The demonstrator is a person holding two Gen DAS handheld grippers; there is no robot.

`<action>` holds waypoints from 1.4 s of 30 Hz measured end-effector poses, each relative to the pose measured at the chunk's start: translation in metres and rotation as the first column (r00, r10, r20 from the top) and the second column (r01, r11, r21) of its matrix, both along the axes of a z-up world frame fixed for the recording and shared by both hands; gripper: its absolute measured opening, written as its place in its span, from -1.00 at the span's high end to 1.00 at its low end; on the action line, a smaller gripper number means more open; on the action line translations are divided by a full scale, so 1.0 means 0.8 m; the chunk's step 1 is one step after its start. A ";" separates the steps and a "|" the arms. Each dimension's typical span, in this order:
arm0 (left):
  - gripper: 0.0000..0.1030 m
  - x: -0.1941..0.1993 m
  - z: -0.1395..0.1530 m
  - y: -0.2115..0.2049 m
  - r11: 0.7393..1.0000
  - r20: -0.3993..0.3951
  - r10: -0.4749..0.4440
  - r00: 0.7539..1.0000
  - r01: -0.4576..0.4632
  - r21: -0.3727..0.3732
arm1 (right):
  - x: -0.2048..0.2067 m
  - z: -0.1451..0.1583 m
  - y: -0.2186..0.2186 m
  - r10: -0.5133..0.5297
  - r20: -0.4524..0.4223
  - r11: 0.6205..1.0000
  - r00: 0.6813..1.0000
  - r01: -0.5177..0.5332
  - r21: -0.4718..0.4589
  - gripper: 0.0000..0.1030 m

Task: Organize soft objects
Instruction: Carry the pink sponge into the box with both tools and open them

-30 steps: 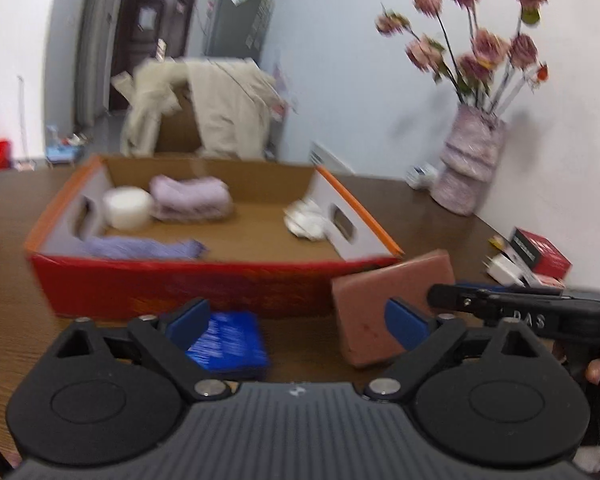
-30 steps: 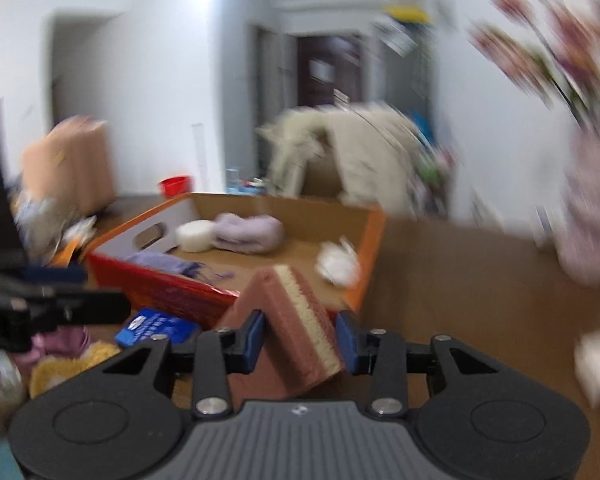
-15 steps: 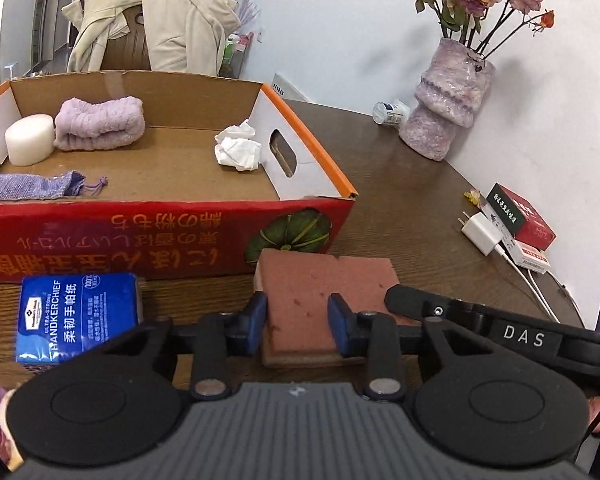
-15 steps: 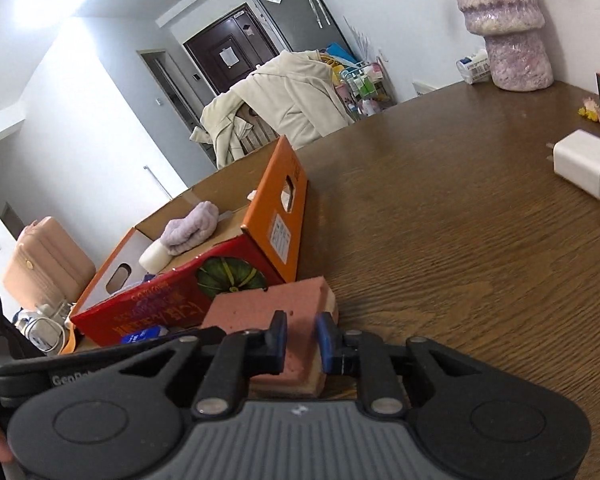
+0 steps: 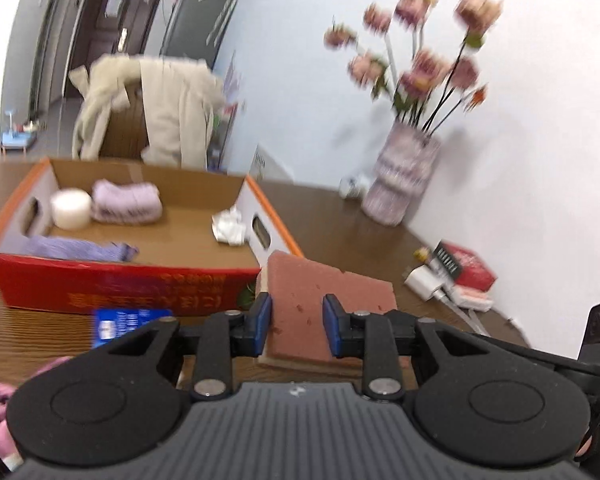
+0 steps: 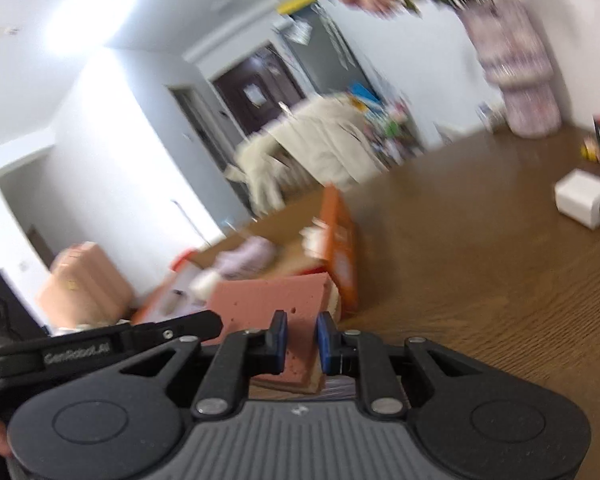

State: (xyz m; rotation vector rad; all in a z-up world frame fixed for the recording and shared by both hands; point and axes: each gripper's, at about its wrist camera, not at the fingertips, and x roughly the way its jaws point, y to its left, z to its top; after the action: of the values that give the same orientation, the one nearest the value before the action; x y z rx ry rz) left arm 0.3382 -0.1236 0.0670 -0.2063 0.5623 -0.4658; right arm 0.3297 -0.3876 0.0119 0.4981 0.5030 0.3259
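While both tools grip the same pink sponge block (image 5: pixel 324 296), you are in the lifting step, with the placing into the cardboard box (image 5: pixel 100 288) not yet done. Your left gripper (image 5: pixel 297 326) has its blue pads against the block's near edge and its jaws are closing on it; your right gripper (image 6: pixel 301 340) pinches a corner of the block (image 6: pixel 276 300) tightly, pads nearly together with the foam squeezed between them. From the left wrist view the block sits tilted, its far end raised just beside the box's near right corner, and it looks clear of the table (image 5: pixel 360 236) there. Inside the box lie a rolled lilac towel (image 5: pixel 126 202), a white roll (image 5: pixel 71 208), a purple cloth (image 5: pixel 76 247) and a crumpled tissue (image 5: pixel 229 230). Next, I judge, you need to carry the block up over the orange rim and toward the bare floor in the box's middle, keeping both hands moving together so the foam does not twist or slip free.
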 end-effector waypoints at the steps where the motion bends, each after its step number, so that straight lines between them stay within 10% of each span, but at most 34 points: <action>1: 0.45 -0.015 0.007 0.007 1.000 0.011 0.009 1.000 -0.009 -0.008 | -0.014 0.009 0.006 0.007 0.019 1.000 1.000 -0.007 0.011 0.69; 17: 0.52 -0.062 0.041 0.109 0.987 0.054 0.138 0.989 -0.133 -0.090 | -0.065 0.060 0.099 0.119 0.061 0.993 0.991 -0.120 0.006 0.68; 27: 0.53 0.164 0.032 0.173 0.957 -0.203 0.250 0.947 -0.273 -0.098 | 0.161 0.085 0.161 0.196 -0.100 0.980 0.976 -0.198 -0.012 0.68; 34: 0.53 0.286 -0.012 0.197 0.940 -0.375 0.330 0.866 -0.338 0.046 | 0.319 0.042 0.220 0.213 -0.340 0.971 0.916 -0.237 -0.031 0.68; 42: 0.51 0.352 -0.052 0.187 0.929 -0.415 0.369 0.832 -0.314 0.196 | 0.401 -0.021 0.251 0.169 -0.493 0.970 0.854 -0.232 -0.070 0.63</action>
State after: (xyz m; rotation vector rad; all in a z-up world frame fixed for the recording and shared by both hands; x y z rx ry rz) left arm 0.6199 0.0262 0.0251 -0.2959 0.9822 -0.0241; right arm 0.6501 -0.1867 -0.0051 0.4011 1.0662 0.3674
